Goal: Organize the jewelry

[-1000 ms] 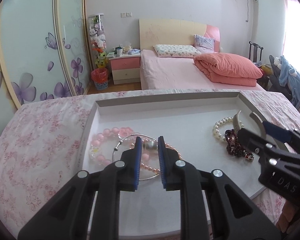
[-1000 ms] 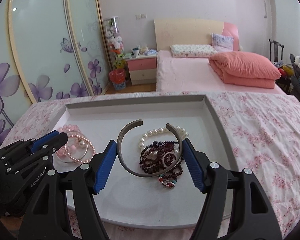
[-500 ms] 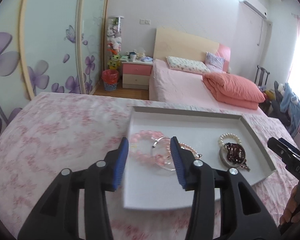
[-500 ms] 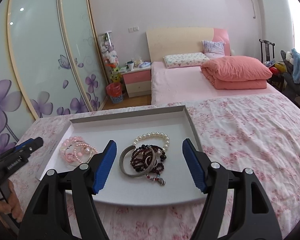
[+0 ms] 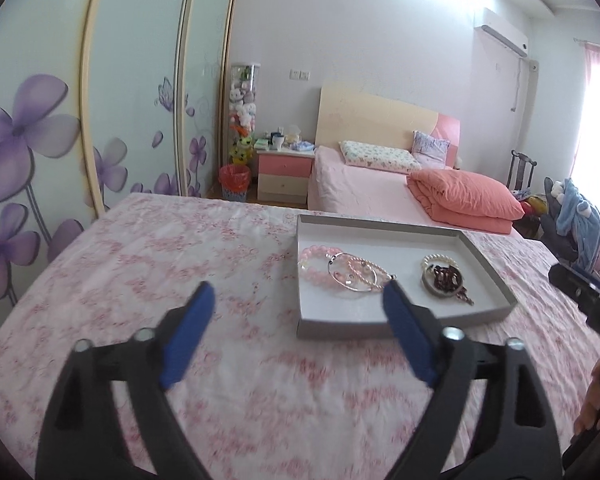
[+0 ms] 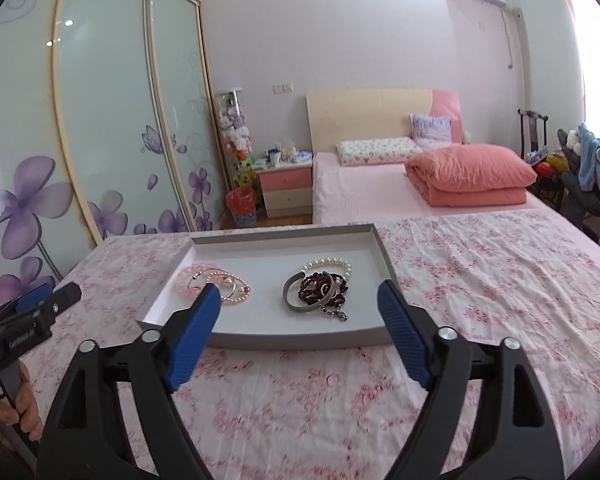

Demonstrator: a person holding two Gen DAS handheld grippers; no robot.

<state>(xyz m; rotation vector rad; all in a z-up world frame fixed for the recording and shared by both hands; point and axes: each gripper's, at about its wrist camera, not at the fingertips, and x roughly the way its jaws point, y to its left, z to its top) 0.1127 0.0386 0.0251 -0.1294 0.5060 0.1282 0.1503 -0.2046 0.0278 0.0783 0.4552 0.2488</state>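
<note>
Your left gripper [image 5: 296, 312] and right gripper [image 6: 300, 312] opening, empty; bracelets [image 6: 316, 290] sorted in tray [image 6: 284, 236] mid-frame; looks finished, check piles.

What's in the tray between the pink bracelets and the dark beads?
Nothing: only bare grey tray floor separates the pink bracelets from the dark beads. The right wrist view shows that gap best.

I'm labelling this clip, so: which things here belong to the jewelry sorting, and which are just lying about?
Job: tray; pink bracelets; pearl bracelet; metal cuff; dark beads.

Lying about: folded quilt; nightstand; red bin; plush toys.
</note>
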